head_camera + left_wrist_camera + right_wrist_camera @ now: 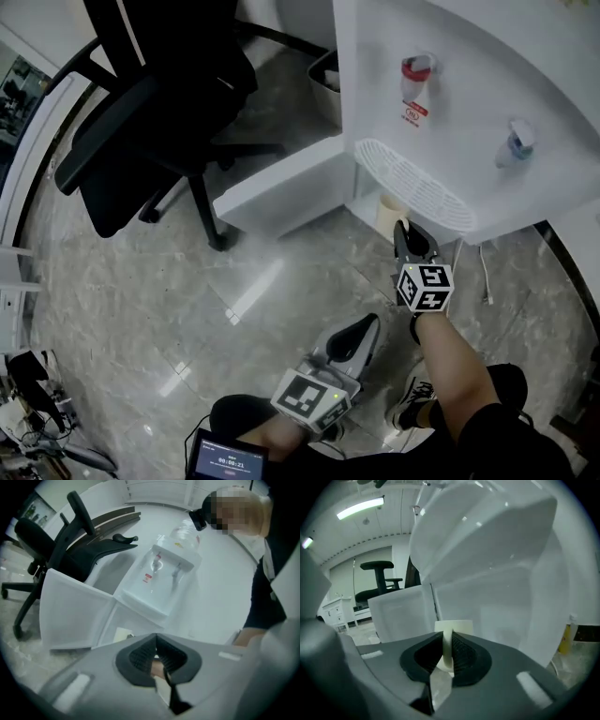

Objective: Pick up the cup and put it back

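Two grippers: both low near the floor (187, 309), in front of the water dispenser (450, 56)
left gripper (367, 326): nearest, by the knee; jaws clenched on nothing, pads meeting in the left gripper view; idle, best parked where it is
right gripper (403, 230): further out, pointed into the dispenser; jaws grasping the cup by its wall, one pad either side of the rim
cup (388, 212): pale, thin-walled, upright; held at the mouth of the lower compartment (367, 199), under the drip tray (412, 183); top edge showing past the pads in the right gripper view (454, 626); base on the shelf or not, cannot tell
step, judged: put-back, cup about to be set down inside the compartment
doing it well: hold cup level, clear the tray overhang, seat base flat before letting go; open only slightly, then draw back along the jaws' line so the inner pad does not drag the rim
risk: thin wall easy to crush or tip; light cup likely to follow a sticky pad
door (281, 192): open, left of the compartment; worth avoiding with the wrist
taps: red tap (417, 80) and blue tap (516, 141) above the tray, not needed
office chair (150, 122): far left, well apart, irrelevant
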The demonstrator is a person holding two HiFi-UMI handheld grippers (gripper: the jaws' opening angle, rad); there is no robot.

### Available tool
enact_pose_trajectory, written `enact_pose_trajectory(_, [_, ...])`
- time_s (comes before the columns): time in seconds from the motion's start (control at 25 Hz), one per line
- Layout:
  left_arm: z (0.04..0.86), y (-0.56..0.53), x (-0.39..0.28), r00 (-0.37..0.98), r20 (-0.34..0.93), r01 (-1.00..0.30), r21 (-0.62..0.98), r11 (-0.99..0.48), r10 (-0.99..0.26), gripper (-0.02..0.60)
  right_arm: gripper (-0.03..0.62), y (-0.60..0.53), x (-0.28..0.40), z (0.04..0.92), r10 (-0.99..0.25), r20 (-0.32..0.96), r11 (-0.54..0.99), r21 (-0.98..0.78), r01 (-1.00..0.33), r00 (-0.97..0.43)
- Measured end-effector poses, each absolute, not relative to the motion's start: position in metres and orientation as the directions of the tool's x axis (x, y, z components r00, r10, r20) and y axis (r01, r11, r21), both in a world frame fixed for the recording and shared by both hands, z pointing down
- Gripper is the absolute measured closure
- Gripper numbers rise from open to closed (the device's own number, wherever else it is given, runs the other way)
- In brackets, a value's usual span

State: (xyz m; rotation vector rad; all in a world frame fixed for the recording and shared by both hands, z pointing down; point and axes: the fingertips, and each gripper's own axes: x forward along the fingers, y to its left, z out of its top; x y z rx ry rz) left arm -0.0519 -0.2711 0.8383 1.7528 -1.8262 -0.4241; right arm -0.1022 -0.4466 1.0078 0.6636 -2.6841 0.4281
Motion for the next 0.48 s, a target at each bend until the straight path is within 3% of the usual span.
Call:
enact_pose_trajectory(0.24, [0.863,-0.276,-0.067,0.034,0.164,-0.812,0.579,0.068,-0.986,0.577,0.551,-0.501,-0.128,1.056,-0.454,0.407,0.825,-0.144,-0.546,-0.793])
enact_pose_trajectory(0.48, [0.866,-0.283,-0.073,0.060,0.123,-0.762,0.647,0.034,-0.991,0.577,0.551,-0.522,-0.131,1.101,-0.464,0.505,0.807,-0.098,-0.582,-0.728])
